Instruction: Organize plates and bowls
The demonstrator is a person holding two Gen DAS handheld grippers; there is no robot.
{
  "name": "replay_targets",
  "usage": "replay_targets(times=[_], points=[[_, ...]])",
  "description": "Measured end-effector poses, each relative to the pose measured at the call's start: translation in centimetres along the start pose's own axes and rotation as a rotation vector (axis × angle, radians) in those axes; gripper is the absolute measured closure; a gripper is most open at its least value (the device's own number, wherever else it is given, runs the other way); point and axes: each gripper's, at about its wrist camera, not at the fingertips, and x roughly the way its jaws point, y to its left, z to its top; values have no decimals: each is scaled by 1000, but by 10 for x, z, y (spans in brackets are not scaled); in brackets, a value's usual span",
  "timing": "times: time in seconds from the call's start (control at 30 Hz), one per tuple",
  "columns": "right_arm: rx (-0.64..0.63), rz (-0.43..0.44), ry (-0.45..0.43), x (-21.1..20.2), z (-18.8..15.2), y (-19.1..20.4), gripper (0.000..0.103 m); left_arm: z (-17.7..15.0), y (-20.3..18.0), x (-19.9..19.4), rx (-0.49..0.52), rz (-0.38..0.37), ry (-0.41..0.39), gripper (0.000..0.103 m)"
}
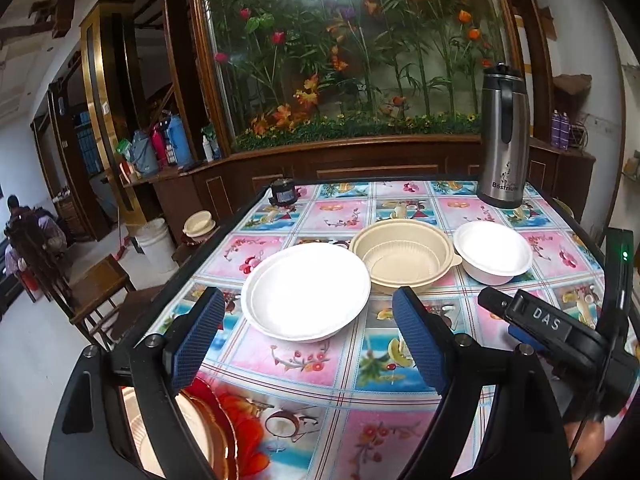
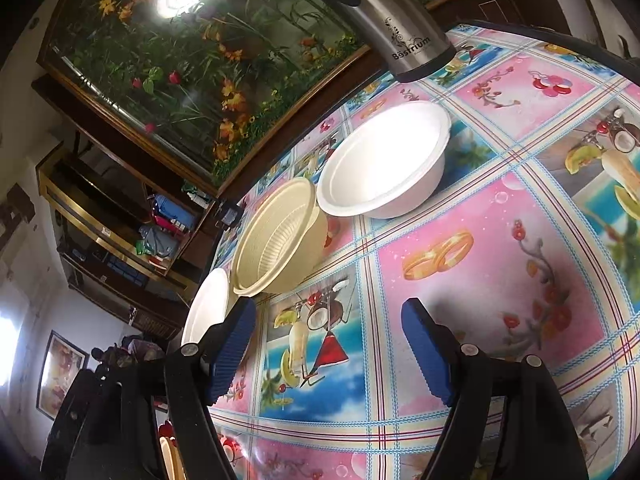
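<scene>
- Left wrist view: white plate (image 1: 306,290), beige bowl (image 1: 404,254) and white bowl (image 1: 493,257) sat upright, mouths up, in a row across the table (image 1: 360,400) — round, no long axis. Left gripper (image 1: 310,344) stood wide apart, holding nothing.
- Right wrist view: right gripper (image 2: 330,350) stood apart over bare cloth — empty, touching nothing.

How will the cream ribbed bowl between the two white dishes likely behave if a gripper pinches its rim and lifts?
The cream ribbed bowl looks like thin moulded disposable ware, so probably very light. Its thin rim may flex under a pinch. Sitting flat and wide on the tablecloth, it should slide rather than tip.
</scene>
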Motion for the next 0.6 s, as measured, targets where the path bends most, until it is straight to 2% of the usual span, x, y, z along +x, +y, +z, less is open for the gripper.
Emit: replay_targets(times=[0.43,0.6], points=[[-44,-7,-5,6,-2,8,26,0,6,43,-153,-14,86,16],[-55,-11,-2,11,0,9,26,-2,24,69,-226,39,148,16]])
